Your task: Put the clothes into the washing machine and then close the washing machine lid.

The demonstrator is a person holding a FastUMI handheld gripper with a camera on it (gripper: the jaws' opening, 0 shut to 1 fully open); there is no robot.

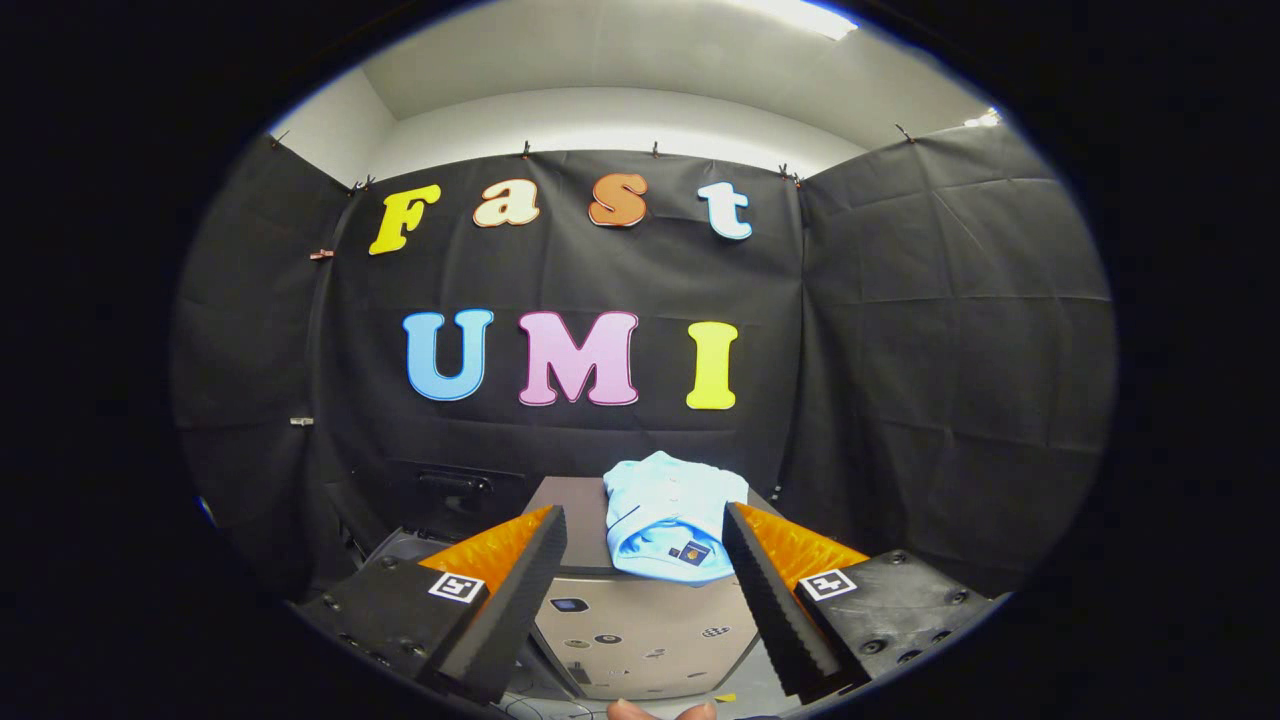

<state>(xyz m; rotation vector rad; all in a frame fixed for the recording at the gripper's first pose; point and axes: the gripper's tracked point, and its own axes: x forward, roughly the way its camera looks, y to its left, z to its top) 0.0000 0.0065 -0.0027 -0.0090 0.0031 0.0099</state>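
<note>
Black cloth is hung behind; a folded light-blue garment point(664, 515) is laid on the washing machine point(640, 640), just ahead, while the tool point(645, 525) is held wide open, empty, lined up for grasping.

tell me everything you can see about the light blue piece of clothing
The light blue garment looks like soft cloth, folded into a loose bundle, with a small dark patch near its front edge. It lies on the dark top of the washing machine, its front edge drooping slightly over the pale front panel. It sits just ahead of the hand-held gripper, whose fingers are open on either side of it; nothing grips it.
</note>
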